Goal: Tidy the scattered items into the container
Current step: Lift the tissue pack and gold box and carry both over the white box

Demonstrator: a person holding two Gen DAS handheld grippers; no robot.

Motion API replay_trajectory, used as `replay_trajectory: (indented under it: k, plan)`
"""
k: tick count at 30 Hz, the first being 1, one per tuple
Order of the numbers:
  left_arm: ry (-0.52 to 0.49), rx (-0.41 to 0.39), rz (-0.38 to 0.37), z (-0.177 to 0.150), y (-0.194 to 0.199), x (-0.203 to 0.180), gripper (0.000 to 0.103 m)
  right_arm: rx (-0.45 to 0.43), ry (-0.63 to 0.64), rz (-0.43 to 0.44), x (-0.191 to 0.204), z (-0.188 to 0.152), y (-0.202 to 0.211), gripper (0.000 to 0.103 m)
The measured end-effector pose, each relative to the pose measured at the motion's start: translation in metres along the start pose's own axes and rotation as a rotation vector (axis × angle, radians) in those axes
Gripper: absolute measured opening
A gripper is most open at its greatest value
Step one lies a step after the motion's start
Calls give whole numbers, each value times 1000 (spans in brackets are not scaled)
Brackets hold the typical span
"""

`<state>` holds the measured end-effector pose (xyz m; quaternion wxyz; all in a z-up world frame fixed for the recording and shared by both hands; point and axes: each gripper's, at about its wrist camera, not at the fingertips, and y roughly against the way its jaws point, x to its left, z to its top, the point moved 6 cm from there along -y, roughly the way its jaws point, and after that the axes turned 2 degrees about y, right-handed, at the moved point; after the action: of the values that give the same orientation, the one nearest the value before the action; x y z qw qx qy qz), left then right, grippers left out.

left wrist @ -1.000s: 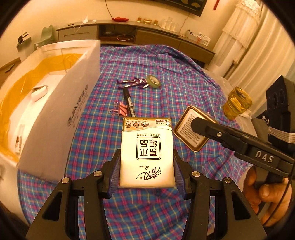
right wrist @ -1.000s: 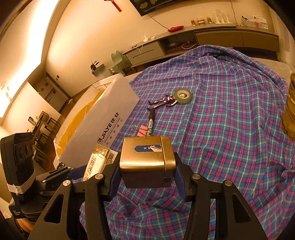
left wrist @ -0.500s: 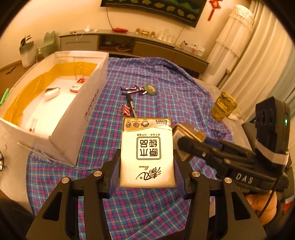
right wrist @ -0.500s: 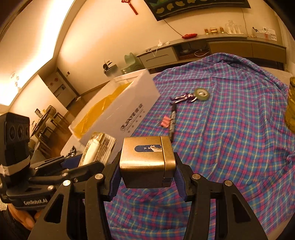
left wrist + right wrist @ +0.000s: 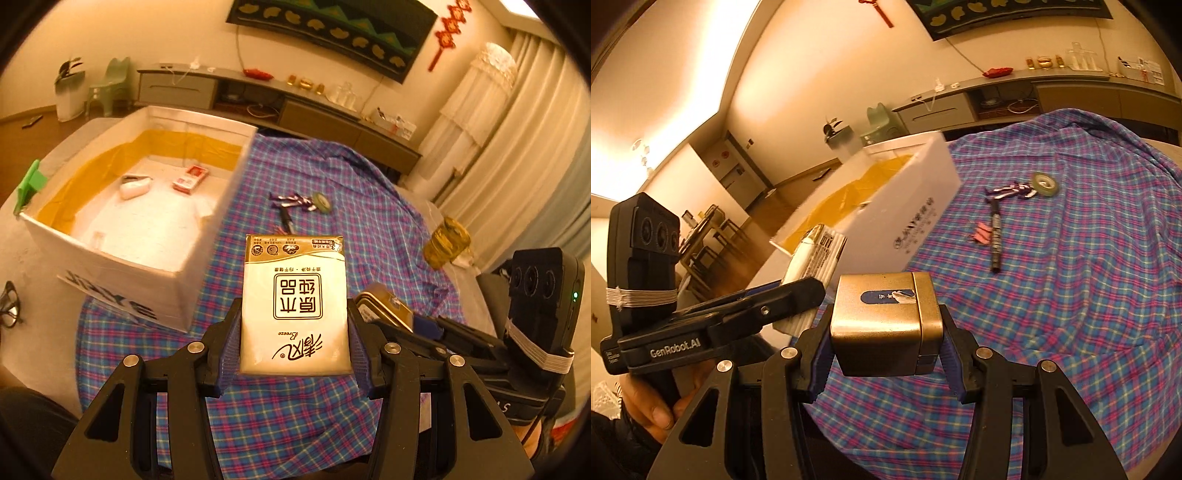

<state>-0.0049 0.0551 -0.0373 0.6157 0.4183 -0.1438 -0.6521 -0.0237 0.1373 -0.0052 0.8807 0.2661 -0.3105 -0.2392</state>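
My left gripper [image 5: 293, 343] is shut on a white-and-gold tissue pack [image 5: 293, 306], held high above the plaid cloth, right of the white foam box [image 5: 155, 280]. My right gripper [image 5: 886, 354] is shut on a gold metal tin [image 5: 886, 325], held beside the left gripper. The tin also shows in the left wrist view [image 5: 384, 310], and the tissue pack in the right wrist view [image 5: 812, 266]. A black marker [image 5: 996, 236], pink binder clips [image 5: 982, 233], a purple toy figure [image 5: 1012, 191] and a green tape roll [image 5: 1045, 183] lie on the cloth.
The box [image 5: 916, 210] has a yellow-lined inside holding a white item [image 5: 135, 187] and a red-and-white pack [image 5: 190, 178]. A glass jar [image 5: 445, 248] stands at the cloth's right edge. A green clip [image 5: 29, 184] sits on the box's left rim.
Both grippers have risen and drawn back with their loads, so the box's inside shows more. The items on the cloth have not moved.
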Motion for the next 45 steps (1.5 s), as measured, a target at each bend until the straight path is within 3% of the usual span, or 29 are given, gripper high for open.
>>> replay_trajectory:
  k: [15, 31, 39, 45]
  plan:
    - [97, -83, 9, 36, 24, 71, 53, 25, 97, 49, 62, 39, -34, 52]
    - [192, -123, 13, 75, 16, 134, 53, 74, 170, 33, 85, 81, -86, 52]
    - [287, -96, -36, 97, -1, 156, 53, 113, 210, 4, 87, 98, -115, 52]
    - [340, -72, -28, 110, -21, 165, 53, 142, 241, -23, 84, 109, -139, 52]
